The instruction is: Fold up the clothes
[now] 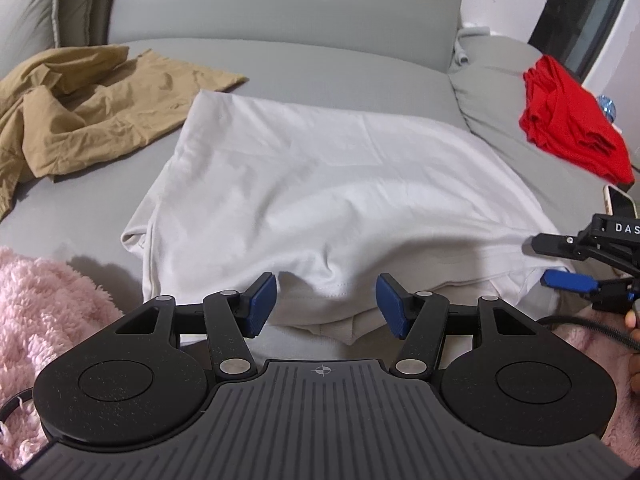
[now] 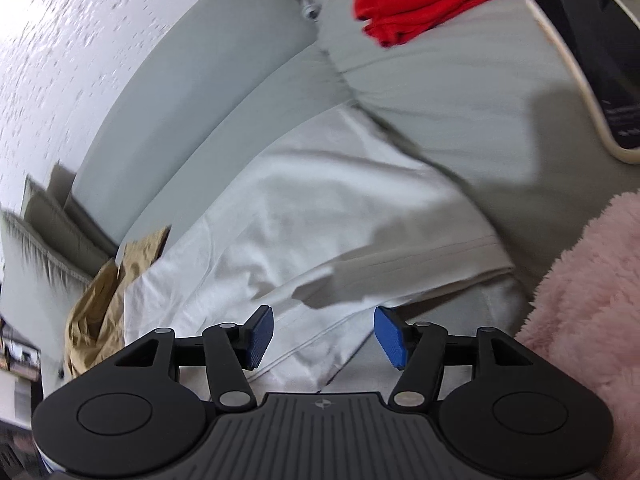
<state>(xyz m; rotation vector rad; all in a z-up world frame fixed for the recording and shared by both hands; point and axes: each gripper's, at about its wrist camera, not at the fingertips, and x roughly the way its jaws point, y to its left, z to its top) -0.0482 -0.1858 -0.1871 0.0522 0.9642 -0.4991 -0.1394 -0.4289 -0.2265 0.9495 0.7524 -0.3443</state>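
The white garment (image 1: 320, 200) lay partly folded across the middle of the grey sofa seat (image 1: 320, 68), its doubled hem bunched at the front edge. The left gripper (image 1: 326, 306) hovered at that hem with its blue pads spread wide and gripping no cloth. The right gripper (image 2: 323, 336) was likewise spread, over the garment's right-hand edge (its housing, seen from the left wrist camera, bore the letters "DAS", the rest cut off by the frame). A crumpled tan garment (image 1: 92, 108) sat toward the seat's back left corner. A folded red garment (image 1: 572, 120) rested on the right armrest, with a phone (image 2: 592, 56) nearer the front. Pink fleece (image 1: 48, 304) covered the person's lap.
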